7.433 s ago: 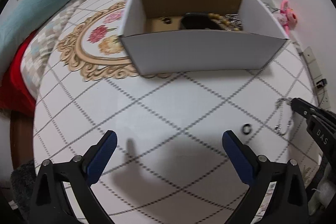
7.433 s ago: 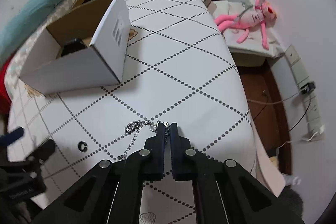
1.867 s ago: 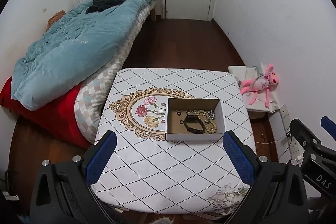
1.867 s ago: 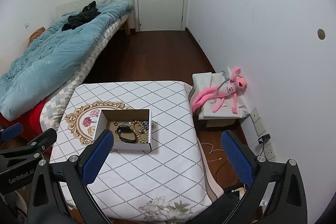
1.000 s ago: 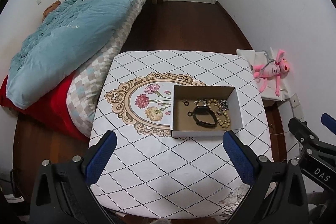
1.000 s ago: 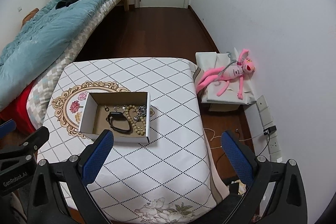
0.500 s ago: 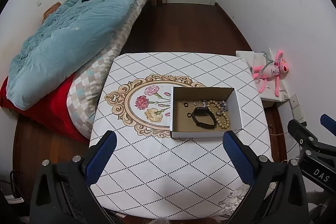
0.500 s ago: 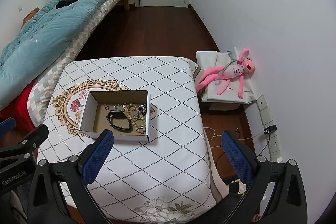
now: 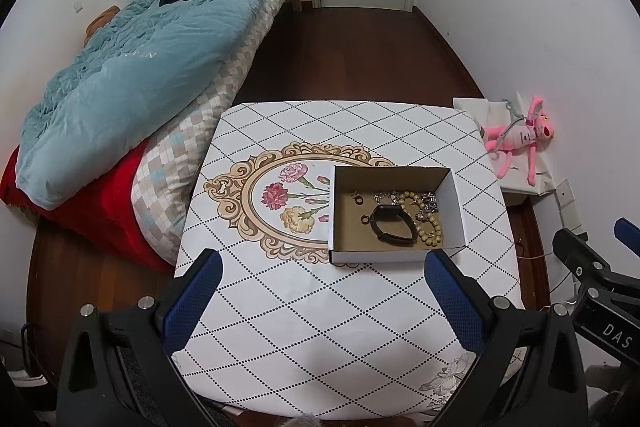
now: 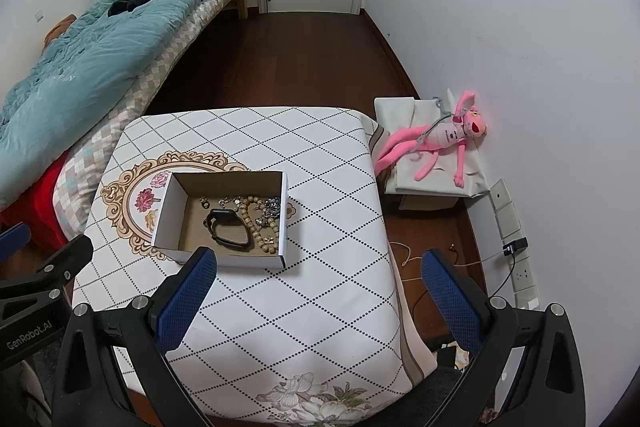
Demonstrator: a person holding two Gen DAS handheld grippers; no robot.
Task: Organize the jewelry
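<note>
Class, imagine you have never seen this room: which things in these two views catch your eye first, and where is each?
An open cardboard box sits on the diamond-patterned table, holding a black band, beads and silvery chains. A pink plush toy lies beside the table, by the wall. A blue duvet covers the bed on the other side.

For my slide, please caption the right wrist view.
Open right claw above patterned table; white cardboard box holds black wristband and beaded bracelet.
</note>
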